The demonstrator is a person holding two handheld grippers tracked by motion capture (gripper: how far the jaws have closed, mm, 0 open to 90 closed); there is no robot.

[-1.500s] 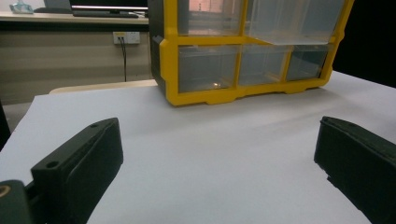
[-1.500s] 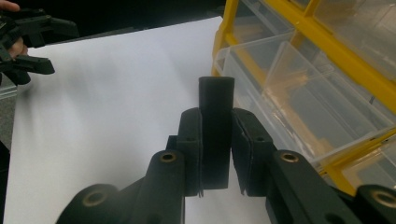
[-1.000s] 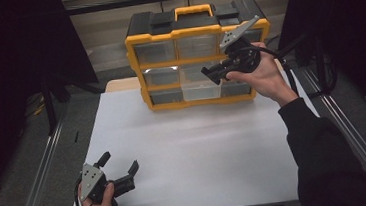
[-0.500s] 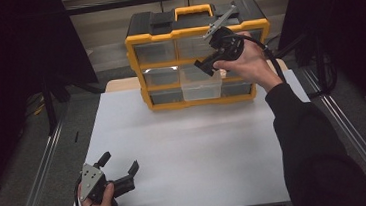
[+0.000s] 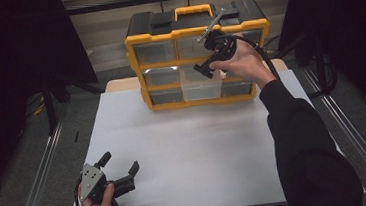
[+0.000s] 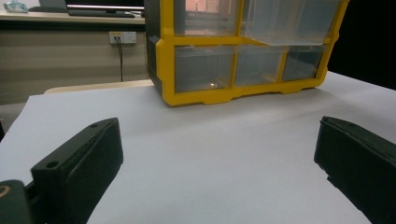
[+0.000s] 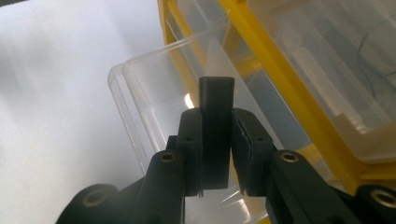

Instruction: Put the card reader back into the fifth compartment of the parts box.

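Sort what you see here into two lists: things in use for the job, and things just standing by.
In use:
right gripper, shut on a black block
open clear drawer
yellow organizer

Standing by:
left gripper, open, low over the white table
wall socket

We see a white sheet (image 5: pixel 190 147) covering the bench (image 5: pixel 119 85), dark curtains (image 5: pixel 11 58) on both sides, metal rails (image 5: pixel 37 186) along the floor, and a wall socket (image 6: pixel 116 37) behind.
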